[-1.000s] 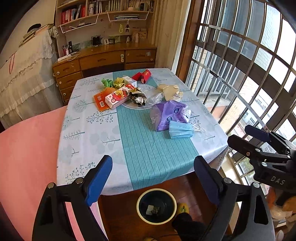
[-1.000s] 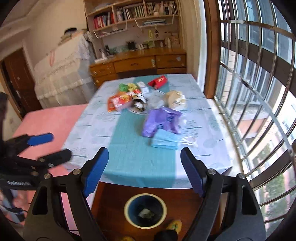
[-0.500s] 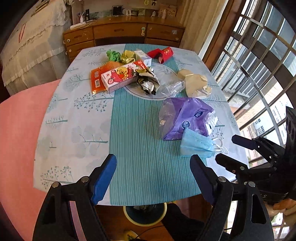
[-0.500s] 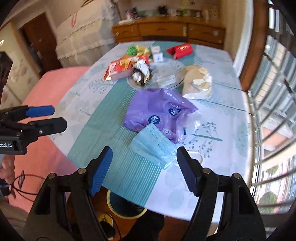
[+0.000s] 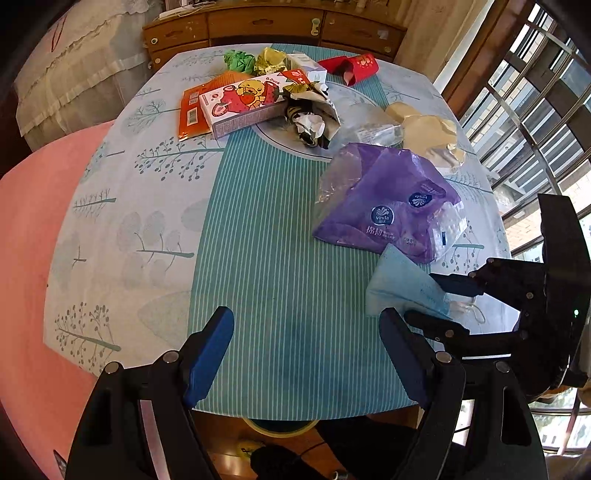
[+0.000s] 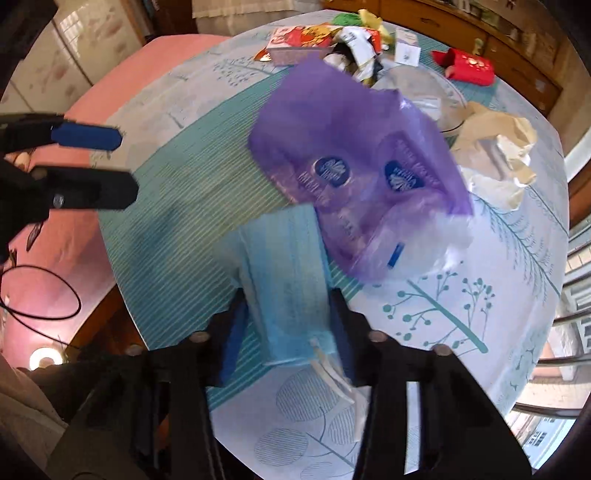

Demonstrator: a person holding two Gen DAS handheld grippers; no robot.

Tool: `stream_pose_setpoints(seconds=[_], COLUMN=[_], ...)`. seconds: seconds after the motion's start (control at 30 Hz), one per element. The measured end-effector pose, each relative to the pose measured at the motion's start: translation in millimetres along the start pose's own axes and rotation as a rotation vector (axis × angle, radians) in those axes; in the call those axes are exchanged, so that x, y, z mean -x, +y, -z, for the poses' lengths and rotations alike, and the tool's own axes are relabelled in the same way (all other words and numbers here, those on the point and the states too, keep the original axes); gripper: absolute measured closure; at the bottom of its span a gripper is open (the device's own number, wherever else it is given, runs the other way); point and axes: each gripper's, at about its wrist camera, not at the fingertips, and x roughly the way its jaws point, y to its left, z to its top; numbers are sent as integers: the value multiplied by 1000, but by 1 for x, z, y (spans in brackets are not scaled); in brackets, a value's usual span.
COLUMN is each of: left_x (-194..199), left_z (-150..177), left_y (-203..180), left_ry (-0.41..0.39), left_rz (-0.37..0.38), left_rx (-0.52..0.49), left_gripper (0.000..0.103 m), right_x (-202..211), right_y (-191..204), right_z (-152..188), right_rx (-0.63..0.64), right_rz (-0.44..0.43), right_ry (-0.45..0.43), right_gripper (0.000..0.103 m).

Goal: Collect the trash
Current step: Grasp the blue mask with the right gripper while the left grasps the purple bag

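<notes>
A light blue face mask [image 6: 288, 273] lies on the table next to a purple plastic wrapper [image 6: 362, 162]. My right gripper [image 6: 290, 328] is open, its jaws on either side of the mask's near end; the mask [image 5: 402, 284] and this gripper [image 5: 439, 301] also show in the left wrist view. My left gripper [image 5: 306, 354] is open and empty over the table's front edge; it shows in the right wrist view [image 6: 92, 166]. More trash lies farther back: a strawberry carton [image 5: 251, 103], orange packet [image 5: 192, 114], crumpled paper [image 5: 310, 122], beige paper [image 5: 428, 136], red envelope [image 5: 351, 66].
The round table [image 5: 129, 229] has a teal striped runner. A yellow-rimmed bin [image 5: 277, 426] peeks out under the front edge. A pink surface [image 5: 26, 258] is at the left, barred windows [image 5: 535, 92] at the right, a wooden dresser [image 5: 266, 26] behind.
Both grippers moved forward and down over the table. My right gripper came down around the blue mask and its jaws narrowed. The floor bin slid almost out of sight.
</notes>
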Motion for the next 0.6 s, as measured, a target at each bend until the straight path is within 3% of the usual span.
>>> stream_pose_setpoints(seconds=[0.03,0.13,0.43,0.6], left_x=[-1,0,-7,-26], left_z=[-2,-10,-57,-92], left_y=[-1,-4,-23,-35], left_ry=[-1,-9,-27,-24], left_rz=[2,13,71,81], left_rx=[1,-5,-63,-127], left_gripper=[20,20,20,20], right_x=[1,13,71,72], right_y=[-2,-2,-55,-90], right_z=[1,2,15,14], right_rx=[-4,-32,-238,-351], right_rz=[-22,-54,-54,-13], right_ry=[-1,-27,-173,-198], right_gripper=[83,88,90,90])
